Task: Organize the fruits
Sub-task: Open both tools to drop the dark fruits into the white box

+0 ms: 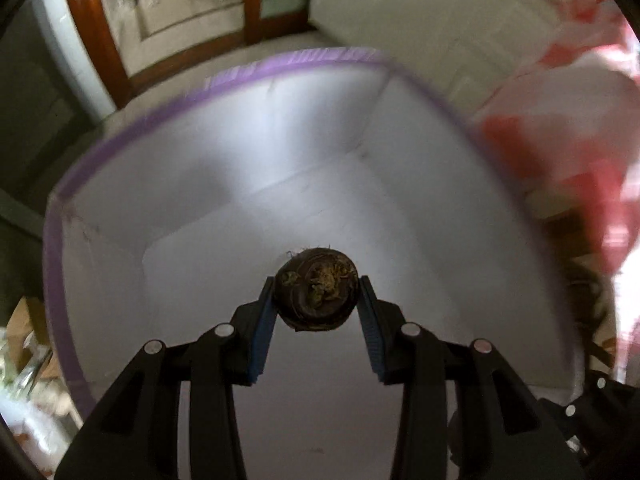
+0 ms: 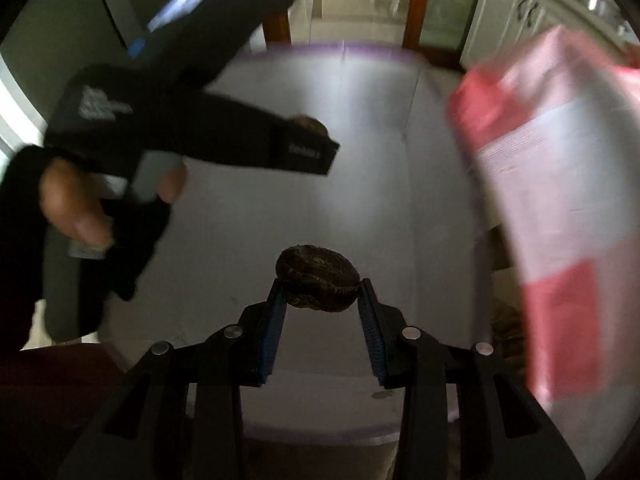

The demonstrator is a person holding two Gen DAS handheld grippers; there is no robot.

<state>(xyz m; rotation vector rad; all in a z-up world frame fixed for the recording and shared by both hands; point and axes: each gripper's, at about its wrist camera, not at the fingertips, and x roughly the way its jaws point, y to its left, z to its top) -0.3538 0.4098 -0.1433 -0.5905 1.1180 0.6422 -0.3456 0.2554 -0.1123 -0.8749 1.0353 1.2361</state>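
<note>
My left gripper (image 1: 318,300) is shut on a dark brown round fruit (image 1: 316,290) and holds it above the inside of a white bin with a purple rim (image 1: 132,128). My right gripper (image 2: 322,294) is shut on a second dark brown round fruit (image 2: 318,276), also over the same bin (image 2: 360,50). In the right wrist view the left gripper (image 2: 316,148) reaches in from the left with a hand on its handle, its fruit (image 2: 312,123) just showing behind the finger.
A red and white plastic bag (image 1: 576,152) hangs at the bin's right side; it also shows in the right wrist view (image 2: 560,208). A wooden door frame (image 1: 100,36) and white cabinets (image 2: 516,12) stand behind the bin. The frames are blurred.
</note>
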